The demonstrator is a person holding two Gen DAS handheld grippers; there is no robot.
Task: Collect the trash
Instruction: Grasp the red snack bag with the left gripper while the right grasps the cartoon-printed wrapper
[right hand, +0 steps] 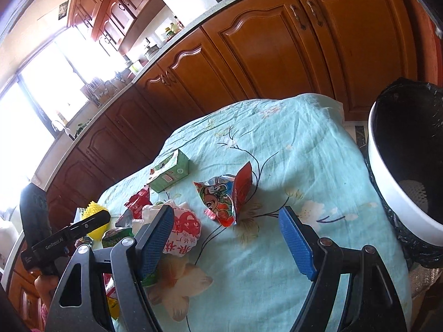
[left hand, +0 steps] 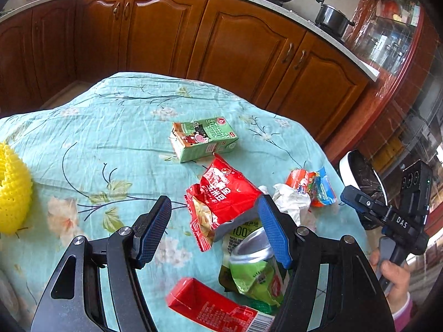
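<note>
Trash lies on a table with a teal flowered cloth (left hand: 110, 127). In the left wrist view my left gripper (left hand: 214, 231) is open over a red snack bag (left hand: 221, 199), with a green can (left hand: 253, 251), a red carton (left hand: 213, 307), a green milk carton (left hand: 203, 138), crumpled paper (left hand: 290, 199) and an orange wrapper (left hand: 313, 186) around it. In the right wrist view my right gripper (right hand: 227, 239) is open and empty, just short of a cartoon wrapper (right hand: 227, 196). A white bin with a black liner (right hand: 393, 182) stands at the table's right edge.
A yellow spiky ball (left hand: 12, 191) sits at the table's left. Brown kitchen cabinets (left hand: 243, 47) run behind the table, with a wok and a pot on the counter. The bin also shows in the left wrist view (left hand: 360, 177) beyond the right edge.
</note>
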